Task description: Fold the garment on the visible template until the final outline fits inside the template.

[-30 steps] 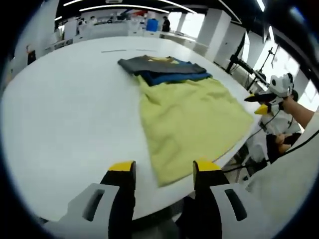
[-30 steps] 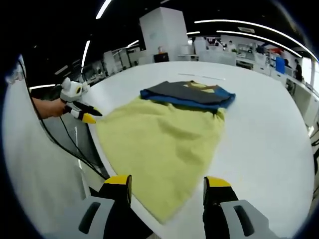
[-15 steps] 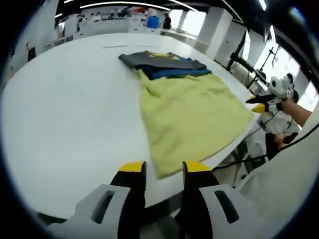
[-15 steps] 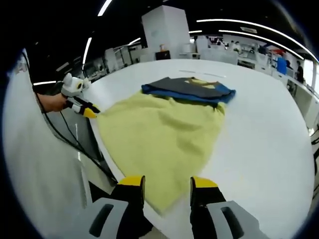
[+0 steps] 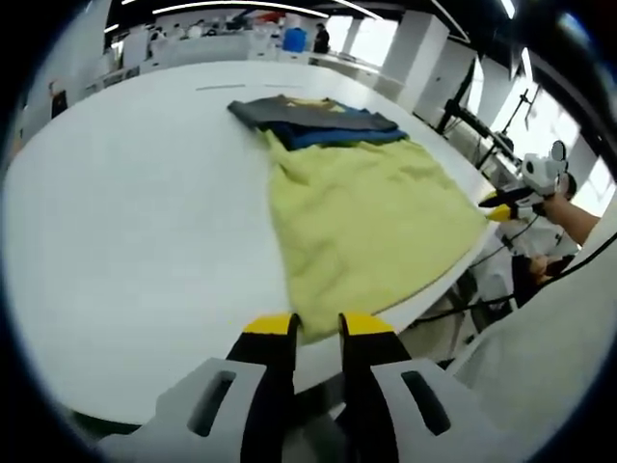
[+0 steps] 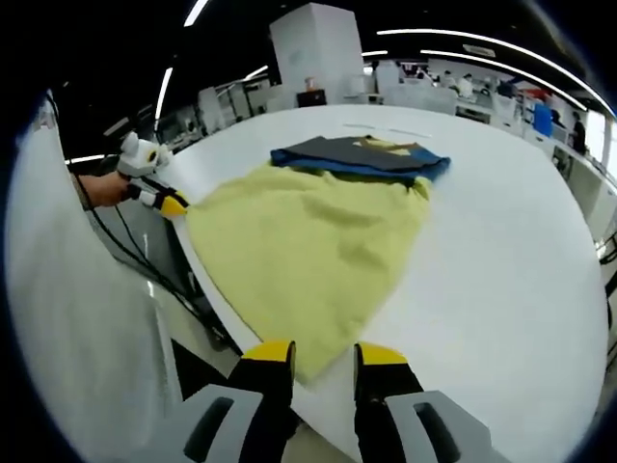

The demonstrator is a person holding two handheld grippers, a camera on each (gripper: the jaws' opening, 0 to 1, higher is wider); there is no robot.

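A yellow garment [image 5: 371, 217] lies flat on the white table [image 5: 135, 222], reaching its near edge. My left gripper [image 5: 316, 328] stands over the garment's near corner [image 5: 307, 326]. Its jaws are drawn close, and a narrow gap still shows around the cloth tip. In the right gripper view the same garment [image 6: 299, 241] spreads toward me. My right gripper [image 6: 326, 355] brackets its other near corner [image 6: 310, 357], with the jaws narrowed and a gap left. Each gripper also appears in the other's view: the right gripper [image 5: 503, 204], the left gripper [image 6: 162, 199].
A folded stack of dark grey and blue clothes [image 5: 318, 121] rests at the garment's far end, seen again as the stack [image 6: 362, 156]. The table edge [image 5: 453, 280] runs just under both grippers. A person's sleeve [image 6: 77, 318] and cables hang off the near side.
Both grippers' jaws have narrowed steadily from wide open to a small gap. Both have moved in over the garment's near corners at the table edge.
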